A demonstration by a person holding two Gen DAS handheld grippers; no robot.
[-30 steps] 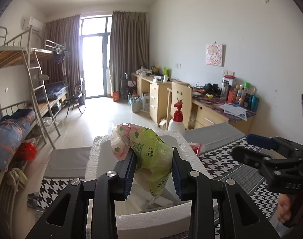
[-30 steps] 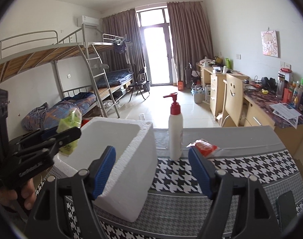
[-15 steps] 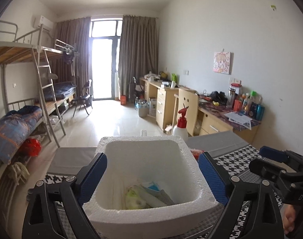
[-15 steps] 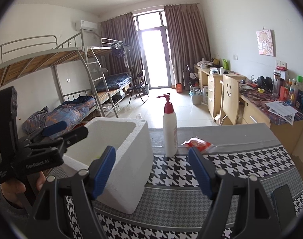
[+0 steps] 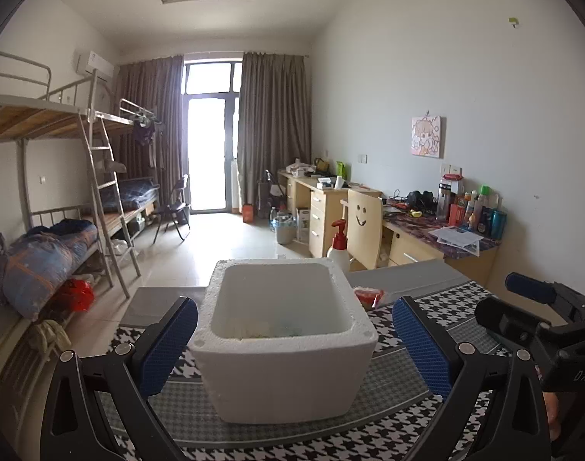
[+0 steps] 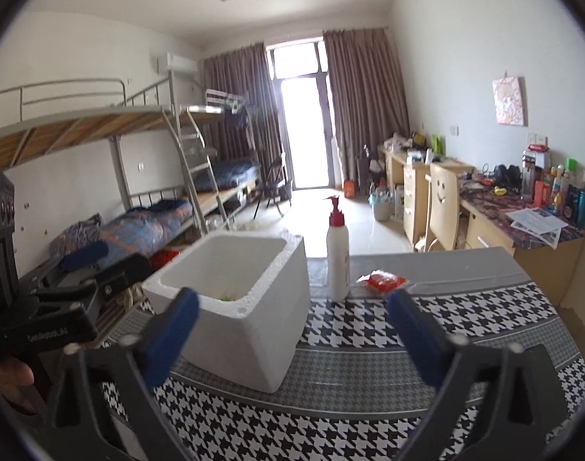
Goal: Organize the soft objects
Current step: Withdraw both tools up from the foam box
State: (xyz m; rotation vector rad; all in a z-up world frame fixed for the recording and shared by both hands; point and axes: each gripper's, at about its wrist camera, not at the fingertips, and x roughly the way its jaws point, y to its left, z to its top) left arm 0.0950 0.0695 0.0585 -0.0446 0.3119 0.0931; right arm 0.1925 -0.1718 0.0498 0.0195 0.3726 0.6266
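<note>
White foam box (image 5: 285, 349) sits on the houndstooth cloth (image 5: 388, 438) straight ahead of the left gripper (image 5: 294, 344) in the left wrist view; its blue pads (image 5: 169, 345) flank the box's near corners without touching, jaws opening and empty, and soft packets (image 5: 261, 332) lie in the bottom of the box. In the right wrist view the box (image 6: 235, 299) stands ahead and left of the right gripper (image 6: 292, 340), whose jaws are also opening with nothing between them, a red packet (image 6: 383, 282) lies on the cloth beyond by the pump bottle (image 6: 338, 253), and a hand (image 6: 12, 378) at the left edge holds the other gripper level beside the box.
</note>
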